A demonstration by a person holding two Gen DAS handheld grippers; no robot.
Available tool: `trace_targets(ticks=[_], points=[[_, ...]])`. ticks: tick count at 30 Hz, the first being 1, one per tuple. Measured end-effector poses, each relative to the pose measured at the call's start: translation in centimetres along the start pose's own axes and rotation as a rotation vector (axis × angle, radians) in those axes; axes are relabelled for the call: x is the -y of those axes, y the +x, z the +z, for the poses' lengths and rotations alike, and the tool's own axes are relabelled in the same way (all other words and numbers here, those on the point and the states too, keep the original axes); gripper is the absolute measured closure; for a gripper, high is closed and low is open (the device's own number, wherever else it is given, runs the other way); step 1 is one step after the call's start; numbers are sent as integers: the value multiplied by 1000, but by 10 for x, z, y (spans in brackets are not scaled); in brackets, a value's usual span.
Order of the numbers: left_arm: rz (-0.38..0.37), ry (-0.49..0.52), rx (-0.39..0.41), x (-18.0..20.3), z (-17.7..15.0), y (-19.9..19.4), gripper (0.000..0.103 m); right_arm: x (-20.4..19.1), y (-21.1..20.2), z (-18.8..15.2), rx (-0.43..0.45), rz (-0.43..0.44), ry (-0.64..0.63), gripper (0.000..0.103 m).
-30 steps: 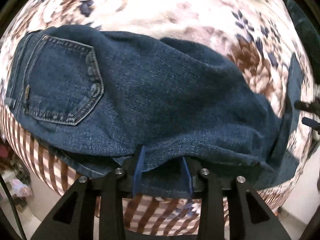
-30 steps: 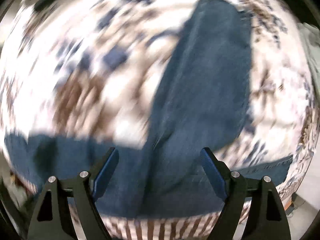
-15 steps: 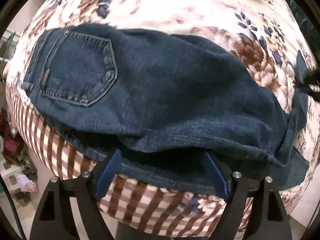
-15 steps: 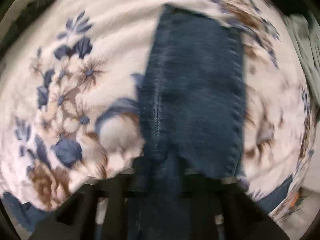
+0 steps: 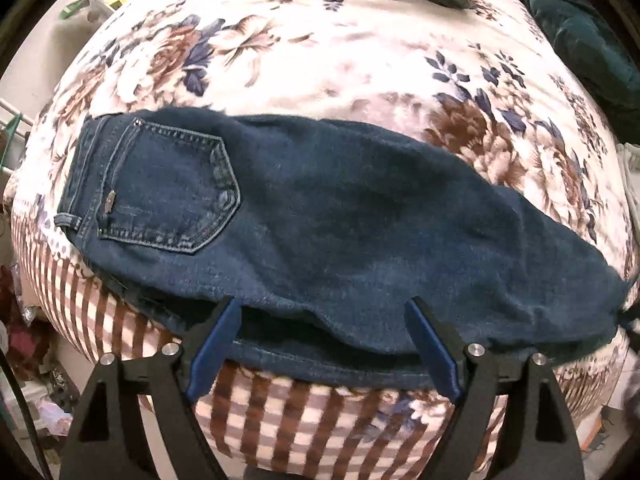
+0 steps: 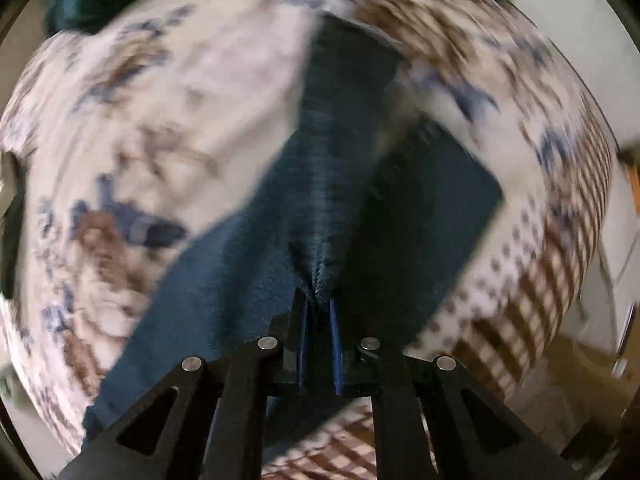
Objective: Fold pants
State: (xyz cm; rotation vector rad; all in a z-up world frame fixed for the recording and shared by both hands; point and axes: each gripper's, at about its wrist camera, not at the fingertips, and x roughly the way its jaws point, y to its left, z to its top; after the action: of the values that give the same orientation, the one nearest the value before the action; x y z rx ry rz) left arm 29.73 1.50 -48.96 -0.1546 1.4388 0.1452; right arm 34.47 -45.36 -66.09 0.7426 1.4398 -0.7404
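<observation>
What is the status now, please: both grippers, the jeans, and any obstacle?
Left gripper open, above the jeans, clear of them. Right gripper shut on a pinched denim fold. Jeans lie along the floral blanket. No obstacle seen.

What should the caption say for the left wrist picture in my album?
Open left gripper above dark blue jeans, back pocket up, on a flowery blanket.
</observation>
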Motion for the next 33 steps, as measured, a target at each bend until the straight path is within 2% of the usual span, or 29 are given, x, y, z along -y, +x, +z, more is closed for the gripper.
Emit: trace_targets(ticks=[2, 3, 4, 7, 8, 9, 10, 13, 16, 17, 19, 20, 22, 26, 31, 32, 33], points=[[-4, 16, -1, -1, -3, 0, 19, 3, 19, -11, -14, -6, 12, 91], [2, 29, 1, -2, -6, 1, 19, 4, 29, -15, -26, -7, 25, 88], [5, 38, 3, -2, -5, 3, 19, 4, 39, -18, -63, 4, 53, 86], [29, 38, 39, -13, -4, 0, 19, 5, 40, -29, -102, 66, 131, 65], [58, 37, 60, -19, -2, -3, 19, 2, 36, -36, -94, 87, 141, 53], [83, 34, 79, -26, -1, -5, 19, -7, 28, -45, -83, 102, 140, 46], [98, 28, 101, -33, 1, -9, 19, -19, 21, -57, -76, 122, 124, 45], [126, -10, 139, -62, 7, -14, 19, -68, 12, -93, -108, 199, 28, 44], [68, -84, 135, -102, 13, -12, 19, -123, 23, -147, -204, 265, -82, 44], [40, -131, 143, -118, 15, -12, 19, -128, 26, -178, -232, 282, -110, 44], [45, -212, 125, -147, 19, -5, 20, -168, 38, -218, -280, 305, -157, 44], [23, -249, 101, -162, 22, 2, 19, -180, 44, -234, -297, 309, -162, 44], [15, -324, 50, -190, 25, 17, 20, -196, 56, -257, -341, 339, -110, 44], [-65, -438, 17, -232, 27, 38, 21, -218, 73, -283, -356, 440, 12, 44], [-135, -543, 29, -258, 36, 52, 21, -226, 78, -278, -314, 489, 45, 48], [-149, -558, 32, -261, 37, 54, 21, -222, 76, -275, -306, 483, 46, 57], [-158, -577, 45, -265, 37, 55, 30, -223, 75, -273, -299, 469, 45, 69]])
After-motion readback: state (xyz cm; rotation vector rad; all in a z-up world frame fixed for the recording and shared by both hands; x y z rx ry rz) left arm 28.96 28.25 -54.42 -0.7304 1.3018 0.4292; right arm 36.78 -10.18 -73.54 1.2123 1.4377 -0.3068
